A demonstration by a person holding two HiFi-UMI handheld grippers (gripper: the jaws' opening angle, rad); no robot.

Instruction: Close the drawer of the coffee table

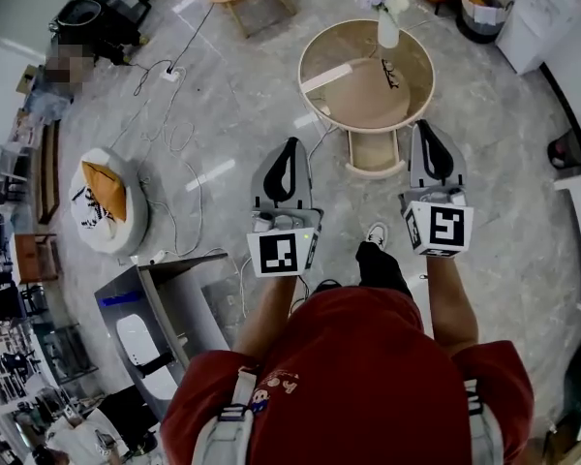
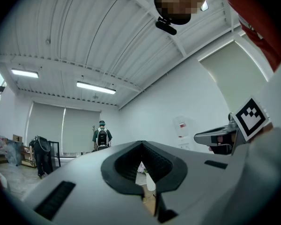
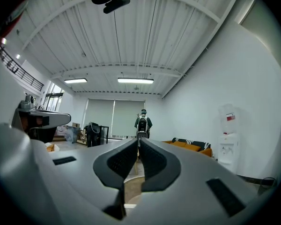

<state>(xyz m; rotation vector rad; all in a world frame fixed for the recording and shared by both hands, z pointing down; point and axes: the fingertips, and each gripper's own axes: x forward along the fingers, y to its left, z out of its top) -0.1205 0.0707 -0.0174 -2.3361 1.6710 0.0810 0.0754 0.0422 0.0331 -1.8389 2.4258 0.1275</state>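
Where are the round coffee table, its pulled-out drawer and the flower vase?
round coffee table (image 1: pixel 303 74): head view, left rim.
drawer (image 1: pixel 375 170): head view, front edge.
vase (image 1: pixel 388 33): head view, white body.

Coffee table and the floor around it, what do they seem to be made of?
Coffee table: pale wood-look rim, top probably glass, since a lower surface seems to show through it. Drawer: same light wood look. Floor: polished grey stone or marble-look tile, with veining and bright light streaks reflected.
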